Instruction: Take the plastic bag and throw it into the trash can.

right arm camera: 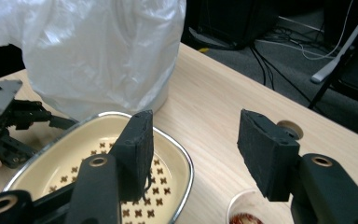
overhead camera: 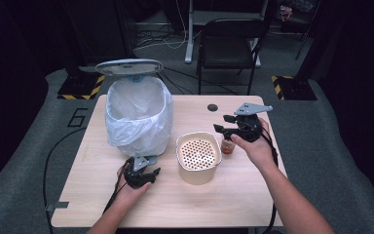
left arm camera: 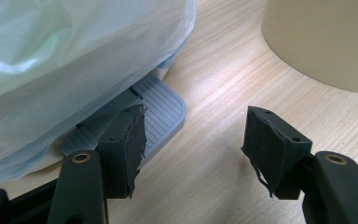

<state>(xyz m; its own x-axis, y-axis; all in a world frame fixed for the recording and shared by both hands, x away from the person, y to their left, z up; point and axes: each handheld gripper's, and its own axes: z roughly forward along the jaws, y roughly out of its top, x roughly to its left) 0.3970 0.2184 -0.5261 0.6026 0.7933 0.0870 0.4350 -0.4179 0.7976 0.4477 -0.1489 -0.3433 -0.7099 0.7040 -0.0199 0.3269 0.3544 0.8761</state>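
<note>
Right hand-held gripper (overhead camera: 222, 124) hangs above a small clear cup with red-brown contents (overhead camera: 227, 146), its jaws parted with nothing between them; in the right gripper view the cup's rim (right arm camera: 247, 209) sits low between the two black pads, not touched by either. The cup stands on the light wooden worktop (overhead camera: 233, 195) just beside the right wall of a cream, rounded-square bowl with a metal rim (overhead camera: 198, 157). That bowl holds a perforated insert patterned with small cross-shaped holes (right arm camera: 161, 179); nothing else can be made out inside it.

Behind and to the left of the bowl stands a pedal bin lined with a white translucent plastic bag (overhead camera: 137, 117), its grey lid (overhead camera: 129, 66) tipped up. What lies inside the bag cannot be told from these views.

Left hand-held gripper (overhead camera: 148, 175) rests low at the front of the bin, jaws standing apart and grasping nothing. In the left gripper view one pad (left arm camera: 129, 144) lies over the ribbed grey foot pedal (left arm camera: 165, 109) at the bin's base; whether it presses on it cannot be told.
</note>
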